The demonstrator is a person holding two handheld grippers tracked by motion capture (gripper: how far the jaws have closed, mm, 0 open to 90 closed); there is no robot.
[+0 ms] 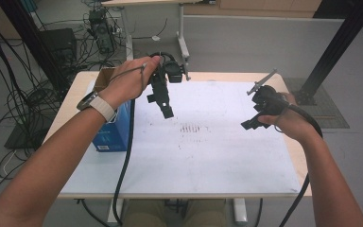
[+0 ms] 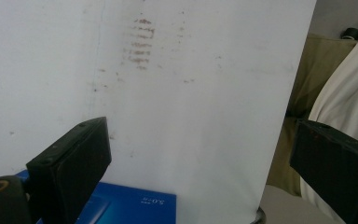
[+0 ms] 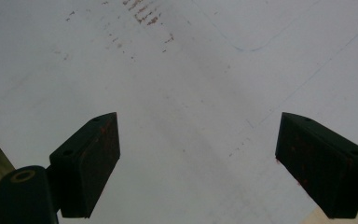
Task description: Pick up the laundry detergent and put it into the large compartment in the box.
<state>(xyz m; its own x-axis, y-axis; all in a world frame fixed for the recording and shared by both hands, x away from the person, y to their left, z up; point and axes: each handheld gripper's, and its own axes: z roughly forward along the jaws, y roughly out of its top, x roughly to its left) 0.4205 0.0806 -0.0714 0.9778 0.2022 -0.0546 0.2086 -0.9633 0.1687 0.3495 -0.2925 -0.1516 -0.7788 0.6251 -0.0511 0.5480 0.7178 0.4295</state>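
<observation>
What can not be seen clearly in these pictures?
- Blue box: high view, the left hand and forearm cover its top; contents hidden.
- Box label: left gripper view, cut by the bottom edge, too small to read.
- Brown marks: too faint to identify.

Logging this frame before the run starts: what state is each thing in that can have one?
left gripper: open, empty, held above the sheet.
right gripper: open, empty, held above the sheet.
blue box: upright at the table's left edge, untouched.
white sheet: flat, smudged with brownish marks.
</observation>
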